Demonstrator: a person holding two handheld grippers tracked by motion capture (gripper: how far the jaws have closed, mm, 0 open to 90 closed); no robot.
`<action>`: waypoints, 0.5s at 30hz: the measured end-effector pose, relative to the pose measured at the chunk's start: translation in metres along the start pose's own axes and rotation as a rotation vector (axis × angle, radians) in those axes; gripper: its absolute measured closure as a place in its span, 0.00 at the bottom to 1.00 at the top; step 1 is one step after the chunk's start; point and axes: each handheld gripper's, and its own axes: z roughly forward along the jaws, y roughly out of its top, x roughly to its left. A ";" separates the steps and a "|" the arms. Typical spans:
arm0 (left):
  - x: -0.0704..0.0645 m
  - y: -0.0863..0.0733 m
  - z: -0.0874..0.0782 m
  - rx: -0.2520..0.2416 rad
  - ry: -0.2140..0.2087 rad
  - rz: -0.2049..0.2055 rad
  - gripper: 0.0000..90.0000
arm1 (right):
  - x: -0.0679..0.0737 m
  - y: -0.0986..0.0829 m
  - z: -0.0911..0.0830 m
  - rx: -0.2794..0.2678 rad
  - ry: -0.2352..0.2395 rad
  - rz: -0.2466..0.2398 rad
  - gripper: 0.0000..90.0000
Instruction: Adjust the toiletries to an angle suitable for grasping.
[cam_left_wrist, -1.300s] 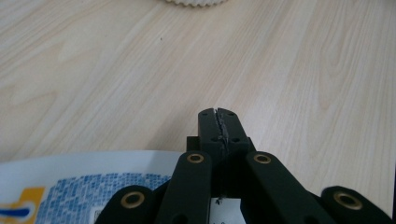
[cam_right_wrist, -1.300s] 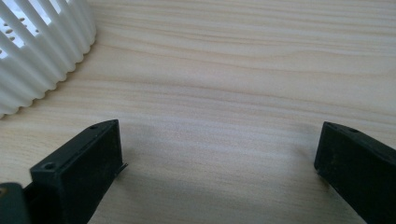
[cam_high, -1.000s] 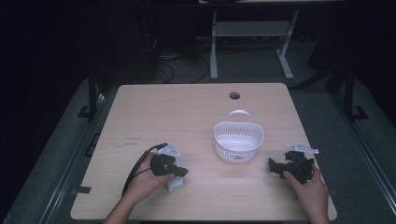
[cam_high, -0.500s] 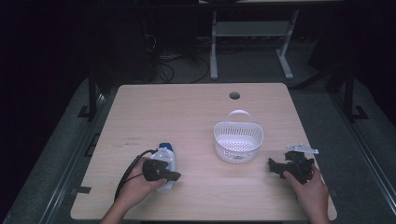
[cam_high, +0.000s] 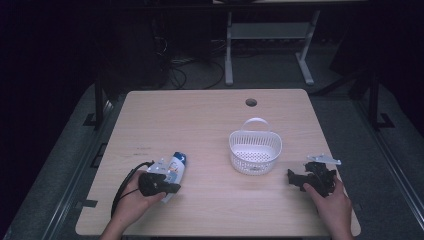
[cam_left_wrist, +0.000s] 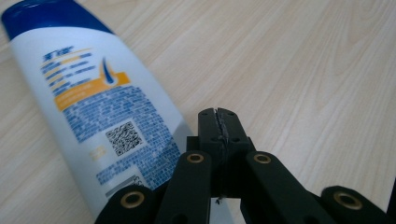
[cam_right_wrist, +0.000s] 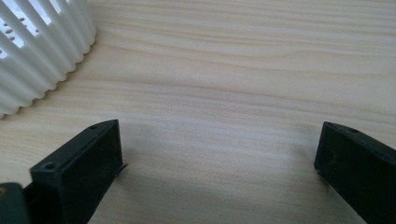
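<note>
1. Pale wood-grain laminate covers the tabletop (cam_high: 210, 125), a smooth rectangle with a round cable hole (cam_high: 251, 102) near its far edge.
2. On its near-left part lies a white plastic shampoo bottle with a blue cap (cam_high: 175, 169), flat on its side, cap pointing away from the person.
3. Seen from the left claw's camera, the bottle (cam_left_wrist: 93, 107) is a glossy, flattened oval form; its back label carries an orange band, blocks of small blue print and a square code.
4. The left claw (cam_high: 172, 187), black and matte, rests just beside the bottle's lower end; its jaws are pressed fully together with nothing between them, and the bottle lies to one side of them.
5. A white round plastic basket with slotted ribbed walls and an arched handle (cam_high: 255, 151) stands right of centre.
6. The right claw (cam_high: 290, 176) sits near the basket, its jaws spread wide over bare wood, gripping nothing; the basket's ribbed wall (cam_right_wrist: 42, 51) is close by its left jaw.
</note>
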 end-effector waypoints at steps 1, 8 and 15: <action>0.001 -0.001 -0.001 -0.004 0.003 -0.009 1.00 | 0.000 0.000 0.000 0.000 0.000 0.000 0.00; 0.006 -0.004 -0.006 -0.011 0.012 -0.012 1.00 | 0.000 0.000 0.000 0.000 0.000 0.000 0.00; 0.004 -0.001 -0.007 -0.030 -0.012 -0.003 0.97 | 0.000 0.000 0.000 0.000 0.000 0.000 0.00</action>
